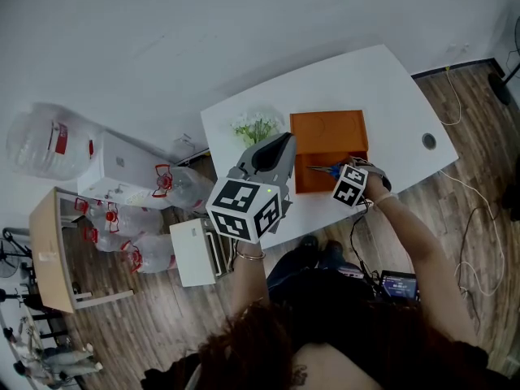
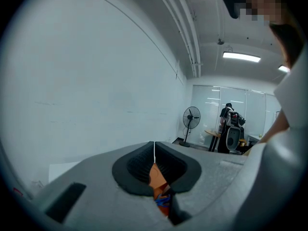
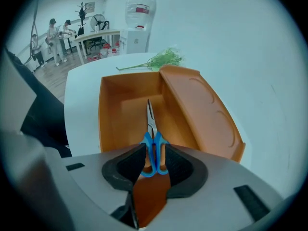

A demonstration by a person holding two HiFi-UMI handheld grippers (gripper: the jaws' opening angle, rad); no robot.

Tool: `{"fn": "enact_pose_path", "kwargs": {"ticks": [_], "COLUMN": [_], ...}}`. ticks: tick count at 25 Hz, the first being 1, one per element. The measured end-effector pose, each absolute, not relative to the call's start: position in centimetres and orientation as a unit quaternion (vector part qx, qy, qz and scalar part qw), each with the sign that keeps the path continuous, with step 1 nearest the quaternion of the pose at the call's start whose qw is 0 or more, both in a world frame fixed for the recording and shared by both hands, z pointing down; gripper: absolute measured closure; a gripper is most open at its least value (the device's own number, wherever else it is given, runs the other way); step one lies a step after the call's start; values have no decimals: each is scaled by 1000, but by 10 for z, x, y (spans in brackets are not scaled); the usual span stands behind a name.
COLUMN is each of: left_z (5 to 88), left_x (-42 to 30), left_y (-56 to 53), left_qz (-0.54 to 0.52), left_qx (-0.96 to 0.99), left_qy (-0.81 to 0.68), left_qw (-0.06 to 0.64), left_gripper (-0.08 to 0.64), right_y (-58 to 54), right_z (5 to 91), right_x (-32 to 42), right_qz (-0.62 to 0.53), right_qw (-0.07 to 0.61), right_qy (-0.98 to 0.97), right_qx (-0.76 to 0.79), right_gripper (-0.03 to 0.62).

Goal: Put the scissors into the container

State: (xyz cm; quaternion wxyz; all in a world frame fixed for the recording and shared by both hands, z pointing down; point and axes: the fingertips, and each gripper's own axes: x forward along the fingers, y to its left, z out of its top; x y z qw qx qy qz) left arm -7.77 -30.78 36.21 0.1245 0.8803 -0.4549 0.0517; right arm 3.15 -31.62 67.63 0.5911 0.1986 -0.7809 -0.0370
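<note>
left gripper (image 1: 283, 139) (image 2: 154, 146) is hanging raised over the near-left part of the table, jaws meeting tip to tip, gripping nothing; only a sliver of orange and blue is showing through the gap lower down; right gripper (image 1: 340, 171) (image 3: 154, 153) is pointing steeply down into the container (image 1: 313, 181) (image 3: 115, 105), jaws standing wide apart; the blue handles of the scissors (image 1: 323, 169) (image 3: 153, 143) are sitting between the pads, pads not pressing on them; scissors are lying on the container floor, blades closed and pointing away from the gripper; hinged lid (image 1: 329, 130) (image 3: 202, 109) is lying open on the far side in the head view, at the right in the right gripper view.

white table (image 1: 390, 96) is carrying the orange container near its middle; green sprig (image 1: 256, 126) (image 3: 161, 60) is lying just beside the container's corner; round cable hole (image 1: 429, 141) is sitting well apart toward the table's right end; wood floor (image 1: 471, 136) is running under it, pale wall (image 1: 162, 39) behind; white dispenser (image 1: 122, 165) and clear water jugs (image 1: 41, 140) (image 3: 139, 8) are standing left of the table; standing fan (image 2: 191, 117) and people (image 3: 53, 32) are showing far back.

red labels on the jugs are too small to read; grippers' cubes are carrying black-and-white square markers only.
</note>
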Motion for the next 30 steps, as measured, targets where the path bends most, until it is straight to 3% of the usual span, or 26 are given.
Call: {"fn": "enact_pose_path", "kwargs": {"ticks": [14, 30], "left_z": [348, 348], "left_x": [-70, -53], "left_y": [-304, -297], "left_qz": [46, 44], "left_qx": [886, 895], "left_qy": [-448, -432], "left_qw": [109, 99], "left_gripper": [540, 540], "right_y": [-318, -313], "right_z": [611, 524], "right_x": [24, 48], "right_qz": [-7, 76], "right_qw": [457, 295], "right_qy": [-823, -823], "right_qx": [339, 479], "right_gripper": [556, 594]}}
